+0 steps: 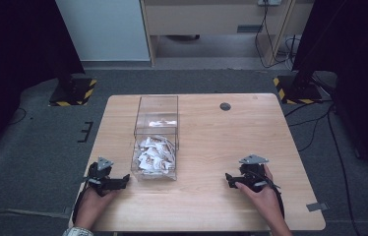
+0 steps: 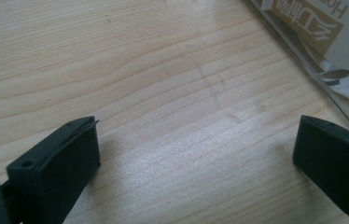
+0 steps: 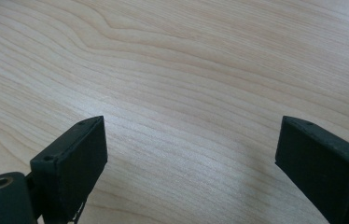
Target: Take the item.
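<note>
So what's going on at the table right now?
A person holds both grippers low at the near edge of the wooden table. The left gripper sits just beside the clear box of white packets; the right gripper is farther off. Both are open and hold nothing.

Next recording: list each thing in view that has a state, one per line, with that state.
Left gripper: open, holding nothing, beside the box.
Right gripper: open, holding nothing, over bare table.
Clear box: upright, no lid, holds white packets at its near end.
</note>
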Demonstrator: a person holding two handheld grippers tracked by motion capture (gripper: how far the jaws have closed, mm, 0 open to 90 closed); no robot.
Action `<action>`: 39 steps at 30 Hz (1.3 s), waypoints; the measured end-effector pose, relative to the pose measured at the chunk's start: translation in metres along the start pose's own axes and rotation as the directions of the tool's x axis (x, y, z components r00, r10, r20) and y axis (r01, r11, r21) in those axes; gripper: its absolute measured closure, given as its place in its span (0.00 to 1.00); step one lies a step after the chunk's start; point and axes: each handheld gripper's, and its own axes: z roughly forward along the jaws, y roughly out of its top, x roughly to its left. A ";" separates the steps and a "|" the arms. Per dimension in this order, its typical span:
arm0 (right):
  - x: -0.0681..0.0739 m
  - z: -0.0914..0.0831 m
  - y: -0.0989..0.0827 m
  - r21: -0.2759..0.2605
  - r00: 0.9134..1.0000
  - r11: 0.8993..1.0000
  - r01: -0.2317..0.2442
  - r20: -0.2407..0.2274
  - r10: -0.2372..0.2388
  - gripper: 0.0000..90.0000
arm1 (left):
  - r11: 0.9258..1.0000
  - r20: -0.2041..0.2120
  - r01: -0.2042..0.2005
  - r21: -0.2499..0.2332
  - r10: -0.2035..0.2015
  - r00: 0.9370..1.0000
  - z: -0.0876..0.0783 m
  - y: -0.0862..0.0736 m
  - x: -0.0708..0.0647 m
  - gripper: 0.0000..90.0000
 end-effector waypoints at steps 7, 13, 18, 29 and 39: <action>0.004 -0.001 0.002 -0.011 1.000 1.000 0.012 -0.004 -0.012 0.11 | 1.000 0.000 0.000 0.000 0.000 1.000 0.000 0.000 0.000 0.00; 0.007 -0.004 0.005 -0.019 1.000 1.000 0.014 -0.011 -0.014 0.13 | 1.000 0.000 0.000 0.000 0.000 1.000 0.000 0.000 0.000 0.00; 0.010 -0.006 0.008 -0.026 0.999 0.999 0.029 -0.017 -0.030 0.16 | 1.000 0.000 0.000 0.000 0.000 1.000 0.000 0.000 0.000 0.00; 0.018 -0.011 0.021 -0.031 0.998 0.999 0.038 -0.045 -0.039 0.18 | 1.000 0.000 0.000 0.000 0.000 1.000 0.000 0.000 0.000 0.00; 0.022 -0.011 0.029 -0.018 0.998 0.999 0.029 -0.060 -0.030 0.14 | 1.000 0.001 -0.001 0.001 0.001 1.000 0.000 0.000 0.000 0.00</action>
